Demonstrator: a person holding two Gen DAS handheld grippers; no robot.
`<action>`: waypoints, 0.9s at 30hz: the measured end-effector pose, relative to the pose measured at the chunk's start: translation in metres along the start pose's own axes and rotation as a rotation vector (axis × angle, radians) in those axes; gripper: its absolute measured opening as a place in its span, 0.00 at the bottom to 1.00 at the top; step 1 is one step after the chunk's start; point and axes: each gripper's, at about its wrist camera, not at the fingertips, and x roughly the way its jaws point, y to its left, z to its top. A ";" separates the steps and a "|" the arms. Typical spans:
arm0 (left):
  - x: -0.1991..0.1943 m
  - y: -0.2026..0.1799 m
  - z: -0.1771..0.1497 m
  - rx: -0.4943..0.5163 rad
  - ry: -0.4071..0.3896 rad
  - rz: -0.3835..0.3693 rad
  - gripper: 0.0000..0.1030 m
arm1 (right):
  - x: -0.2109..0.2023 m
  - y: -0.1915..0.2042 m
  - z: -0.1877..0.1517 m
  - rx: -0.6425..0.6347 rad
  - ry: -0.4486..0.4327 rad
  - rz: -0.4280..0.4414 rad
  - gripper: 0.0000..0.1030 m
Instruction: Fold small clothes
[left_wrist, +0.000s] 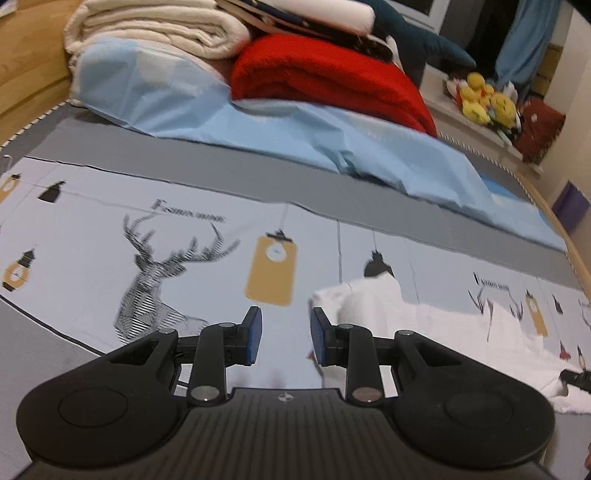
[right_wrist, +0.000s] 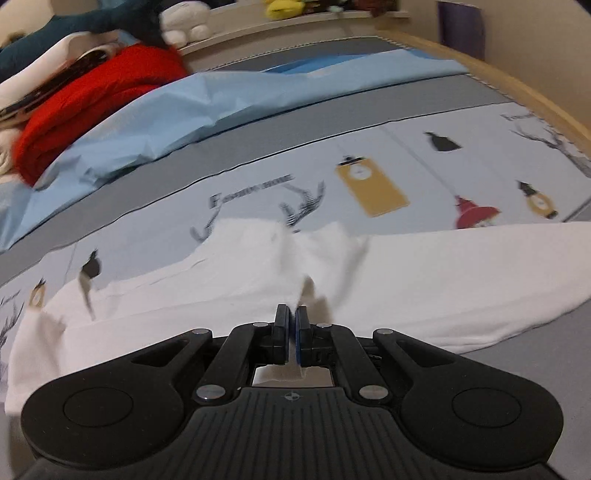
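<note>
A white garment lies spread on the printed bed sheet. My right gripper is shut on a fold of the white garment and lifts a ridge of cloth in front of the fingers. In the left wrist view the garment lies to the right. My left gripper is open and empty, just above the sheet, left of the garment's edge.
A light blue cover lies across the far side, with a red blanket and a cream blanket on it. Yellow plush toys sit on a shelf. The wooden bed frame runs along the right.
</note>
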 end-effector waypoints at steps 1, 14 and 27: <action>0.004 -0.005 -0.002 0.008 0.011 -0.007 0.31 | 0.001 -0.003 0.001 0.011 0.005 -0.023 0.02; 0.053 -0.034 -0.029 -0.012 0.222 -0.098 0.33 | 0.006 -0.033 0.008 0.075 -0.010 -0.114 0.02; 0.104 -0.058 -0.074 0.299 0.408 0.048 0.44 | 0.017 -0.070 0.018 0.204 0.008 -0.234 0.07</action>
